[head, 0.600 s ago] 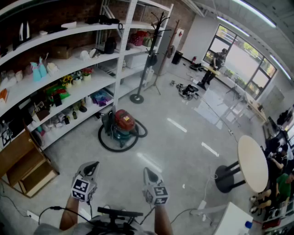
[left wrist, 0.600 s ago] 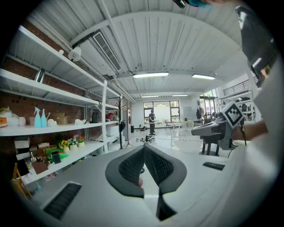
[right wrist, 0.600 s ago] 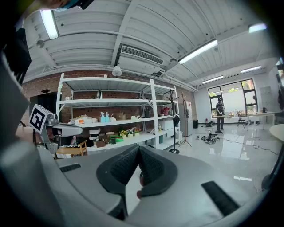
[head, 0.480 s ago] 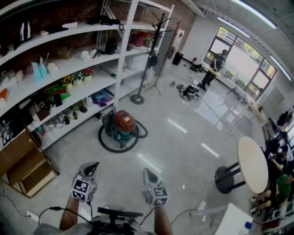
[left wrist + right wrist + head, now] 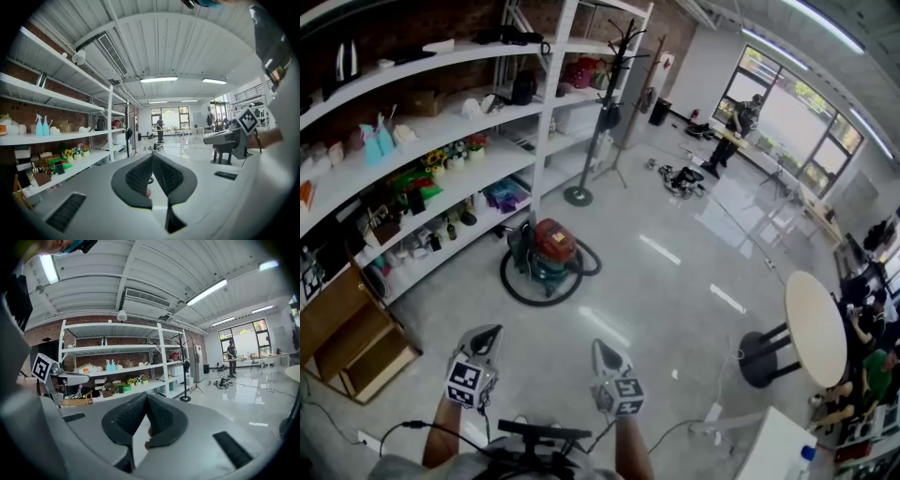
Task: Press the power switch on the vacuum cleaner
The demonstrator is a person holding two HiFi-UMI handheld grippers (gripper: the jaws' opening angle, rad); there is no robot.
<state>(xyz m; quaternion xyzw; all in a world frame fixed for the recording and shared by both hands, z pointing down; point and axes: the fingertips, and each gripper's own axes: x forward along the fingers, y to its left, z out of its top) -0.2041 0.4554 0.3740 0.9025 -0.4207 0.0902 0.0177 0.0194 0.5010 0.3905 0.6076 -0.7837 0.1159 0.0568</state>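
Left hand-held gripper point(image 5: 487, 337) and right hand-held gripper point(image 5: 602, 351), both pressed together, hang far from the vacuum cleaner point(image 5: 551, 251) — its looped hose point(image 5: 534, 303) could trip the approach.

Red-topped, teal-bodied vacuum cleaner point(image 5: 546, 253); grey tongs point(image 5: 486, 343) with black-and-white markers.

— Where do we hold the left gripper point(image 5: 492, 330)?
— Low in front of us on a bare forearm point(image 5: 441, 439). It points forward, with its jaws closed tip to tip and nothing between them.
— And our right gripper point(image 5: 598, 346)?
— Near the left gripper, level with it but not touching. Its jaws are also pressed together and empty.
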